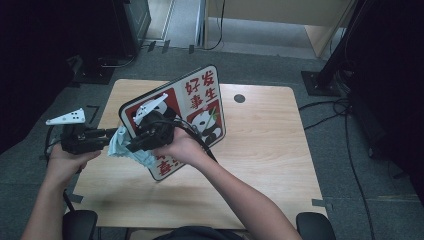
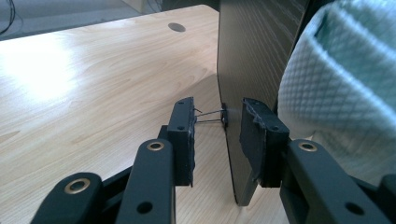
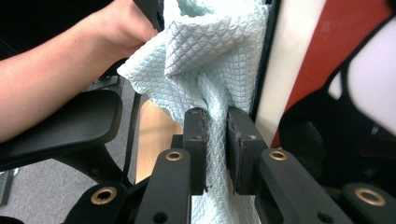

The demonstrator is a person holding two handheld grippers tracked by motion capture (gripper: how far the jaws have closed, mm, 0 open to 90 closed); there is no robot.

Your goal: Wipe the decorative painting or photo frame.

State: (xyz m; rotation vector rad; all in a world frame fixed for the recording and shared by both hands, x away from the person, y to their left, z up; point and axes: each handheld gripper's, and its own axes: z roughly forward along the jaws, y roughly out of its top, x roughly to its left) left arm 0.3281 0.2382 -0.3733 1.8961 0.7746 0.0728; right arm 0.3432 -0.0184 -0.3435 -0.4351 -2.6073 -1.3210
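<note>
Board (image 1: pixel 200 102) stands on edge on the counter (image 1: pixel 270 145), long axis tilted up-right, picture side toward the person; left gripper (image 2: pixel 217 135) fingers pinch its edge, right gripper (image 3: pixel 217 149) fingers clamp a cloth (image 3: pixel 210 60) against it.

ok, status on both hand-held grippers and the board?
Left hand-held gripper straddles the panda board's edge, board standing tilted on the table. Right hand-held gripper shut on the pale blue cloth, cloth against the board face. Nothing in the way.
</note>
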